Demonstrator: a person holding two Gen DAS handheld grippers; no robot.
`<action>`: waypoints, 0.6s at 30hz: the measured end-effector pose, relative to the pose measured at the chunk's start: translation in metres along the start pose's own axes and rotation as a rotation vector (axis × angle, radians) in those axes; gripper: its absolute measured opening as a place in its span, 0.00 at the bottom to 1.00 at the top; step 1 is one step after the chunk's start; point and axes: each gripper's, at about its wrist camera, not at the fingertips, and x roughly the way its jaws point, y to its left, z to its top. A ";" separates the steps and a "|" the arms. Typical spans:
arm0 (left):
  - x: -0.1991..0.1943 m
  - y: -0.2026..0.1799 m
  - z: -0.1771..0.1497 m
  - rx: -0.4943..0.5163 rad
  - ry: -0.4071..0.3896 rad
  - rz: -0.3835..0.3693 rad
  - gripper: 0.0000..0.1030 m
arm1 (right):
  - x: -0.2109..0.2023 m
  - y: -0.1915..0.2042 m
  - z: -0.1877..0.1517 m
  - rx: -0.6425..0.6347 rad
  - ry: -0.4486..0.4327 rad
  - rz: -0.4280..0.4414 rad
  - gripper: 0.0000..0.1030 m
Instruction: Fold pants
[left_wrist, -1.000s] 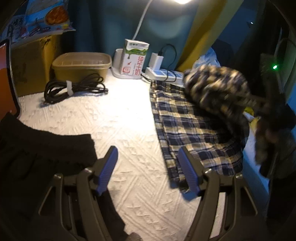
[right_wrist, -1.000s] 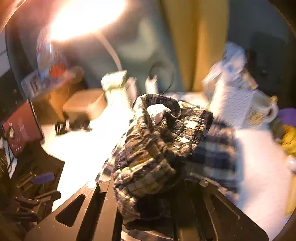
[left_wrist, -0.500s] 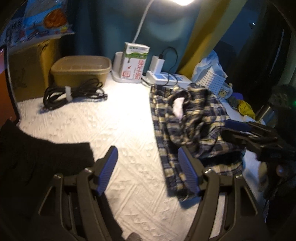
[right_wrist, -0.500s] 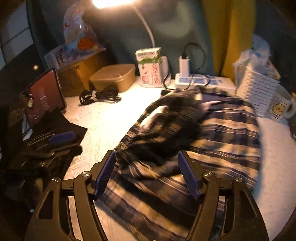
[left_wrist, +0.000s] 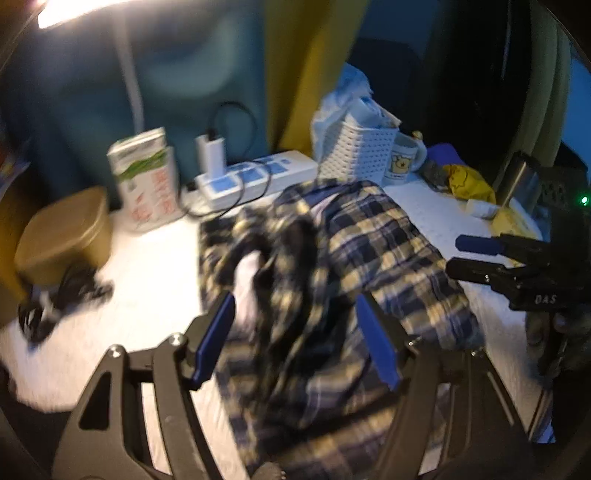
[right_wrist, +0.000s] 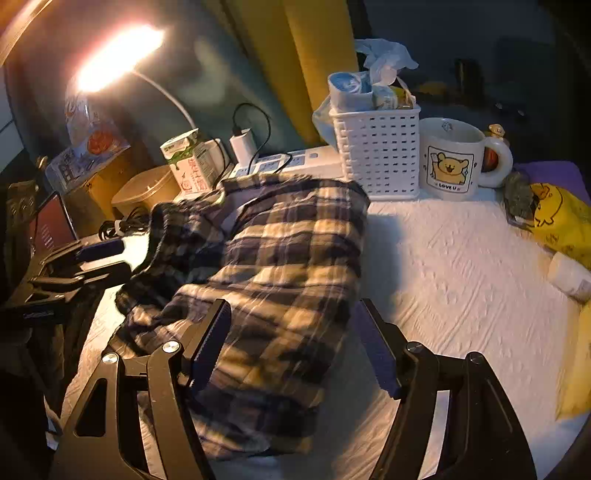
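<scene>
The plaid pants (left_wrist: 369, 251) lie folded over in a loose heap on the white textured table cover (right_wrist: 461, 258); they also show in the right wrist view (right_wrist: 280, 258). My left gripper (left_wrist: 295, 343) is open and empty, just above the near part of the heap. My right gripper (right_wrist: 295, 343) is open and empty, over the heap's near edge. The right gripper appears at the right of the left wrist view (left_wrist: 480, 258), and the left gripper at the left of the right wrist view (right_wrist: 88, 254).
Behind the pants stand a white basket (right_wrist: 376, 147), a bear mug (right_wrist: 454, 158), a power strip (left_wrist: 255, 177) with charger, a milk carton (right_wrist: 188, 162) and a tan box (left_wrist: 62, 236). A black cable (left_wrist: 55, 302) lies left. Yellow bags (right_wrist: 561, 218) lie right.
My right gripper let go of the bunched waistband, and the pants dropped onto the laid-out half. Both grippers have moved in over the heap; my left view swung right.
</scene>
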 end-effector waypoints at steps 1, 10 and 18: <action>0.007 -0.004 0.006 0.025 0.007 0.007 0.67 | 0.001 -0.001 0.003 -0.009 -0.005 0.002 0.71; 0.072 0.046 0.031 0.033 0.117 0.188 0.67 | 0.037 0.013 0.015 -0.127 0.018 0.032 0.69; 0.071 0.099 0.028 -0.127 0.115 0.072 0.69 | 0.064 0.002 -0.001 -0.118 0.096 0.014 0.68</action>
